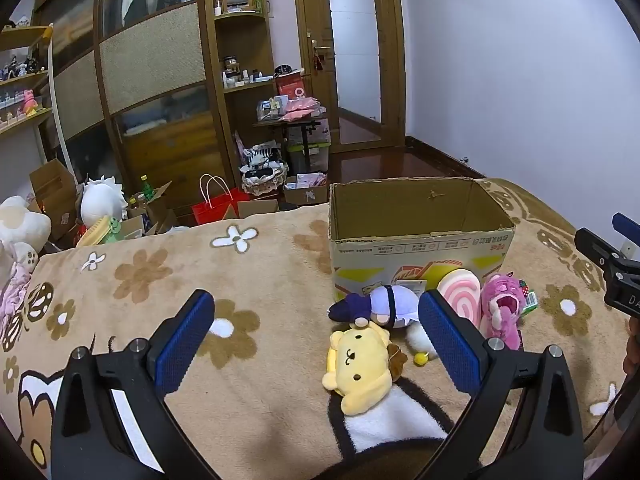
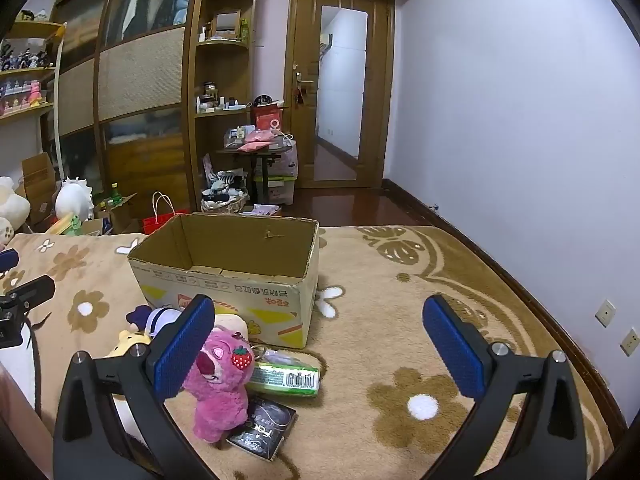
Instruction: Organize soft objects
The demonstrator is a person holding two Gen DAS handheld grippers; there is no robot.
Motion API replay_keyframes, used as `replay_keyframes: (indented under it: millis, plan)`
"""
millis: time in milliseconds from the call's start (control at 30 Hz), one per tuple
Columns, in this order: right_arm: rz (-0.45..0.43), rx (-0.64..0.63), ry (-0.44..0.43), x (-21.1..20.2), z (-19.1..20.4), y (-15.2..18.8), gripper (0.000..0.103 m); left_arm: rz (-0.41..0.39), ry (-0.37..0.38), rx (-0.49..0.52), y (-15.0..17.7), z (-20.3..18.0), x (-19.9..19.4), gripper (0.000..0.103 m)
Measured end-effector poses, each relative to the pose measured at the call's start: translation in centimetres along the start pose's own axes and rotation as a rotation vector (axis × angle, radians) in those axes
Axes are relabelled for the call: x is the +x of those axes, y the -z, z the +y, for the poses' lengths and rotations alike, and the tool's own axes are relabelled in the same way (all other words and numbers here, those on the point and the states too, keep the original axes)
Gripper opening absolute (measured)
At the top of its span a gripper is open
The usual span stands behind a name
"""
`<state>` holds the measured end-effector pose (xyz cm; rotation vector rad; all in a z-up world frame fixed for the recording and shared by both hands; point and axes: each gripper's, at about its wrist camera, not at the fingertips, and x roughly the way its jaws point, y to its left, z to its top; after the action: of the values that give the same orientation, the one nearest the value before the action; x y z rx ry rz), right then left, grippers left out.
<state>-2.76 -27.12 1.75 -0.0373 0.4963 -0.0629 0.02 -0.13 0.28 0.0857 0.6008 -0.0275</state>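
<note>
Both grippers, left (image 1: pixel 316 336) and right (image 2: pixel 318 340), jaws wide and empty (bare blanket (image 2: pixel 400 320) beside the box (image 2: pixel 240 280)).

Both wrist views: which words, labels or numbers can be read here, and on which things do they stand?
"FOX", seen upside down: on the black packet beside the pink plush bear.
Red and black Chinese print, upside down: on the cardboard box; too blurred to read.
Barcode digits: on the green packet; too small to read.

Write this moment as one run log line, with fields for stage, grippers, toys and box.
stage: before first pick | left gripper: open | right gripper: open | pink bear, yellow dog: on blanket | cardboard box: no toys visible
</note>
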Motion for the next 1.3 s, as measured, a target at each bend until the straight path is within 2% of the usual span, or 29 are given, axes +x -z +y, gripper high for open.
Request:
replay_keyframes:
  millis: [1300]
  plan:
    - [0.0, -0.003, -0.007, 0.0, 0.24, -0.02, 0.103, 0.005, 0.0, 0.006, 0.06, 0.04, 0.06, 0.101]
